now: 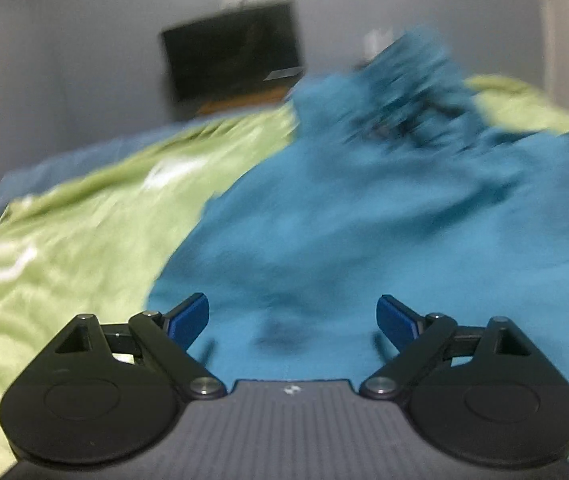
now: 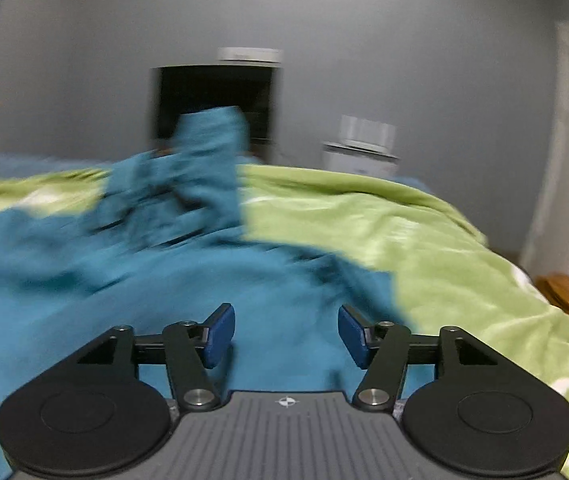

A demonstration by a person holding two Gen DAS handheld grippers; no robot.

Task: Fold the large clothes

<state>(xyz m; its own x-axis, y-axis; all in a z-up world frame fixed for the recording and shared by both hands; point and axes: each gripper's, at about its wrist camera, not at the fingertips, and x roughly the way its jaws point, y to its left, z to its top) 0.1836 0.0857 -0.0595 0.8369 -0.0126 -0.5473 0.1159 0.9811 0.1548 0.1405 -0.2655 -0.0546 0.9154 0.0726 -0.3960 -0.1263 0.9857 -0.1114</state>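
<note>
A teal garment (image 1: 364, 220) lies spread across a green blanket (image 1: 76, 240) on the bed, its near part fairly flat under both tools and its far part bunched into a raised, rumpled heap (image 2: 204, 168), which looks to me like a sleeve or hood not yet laid out. The left gripper (image 1: 292, 320) hangs low over the near cloth with its blue pads (image 1: 188, 318) spread wide and nothing between them; the right gripper (image 2: 286, 334) does likewise, fingers apart and empty, just inside the garment's right border (image 2: 388, 292) where teal meets green. I judge both are held open and low so as to take a hem or side edge for a fold. The garment's left edge (image 1: 180, 248) runs diagonally away, with plenty of bare blanket beyond it on that side, and likewise to the right. A dark screen (image 2: 212, 104) stands at the far wall, well apart. Blur hides the heap's finer shape.
</note>
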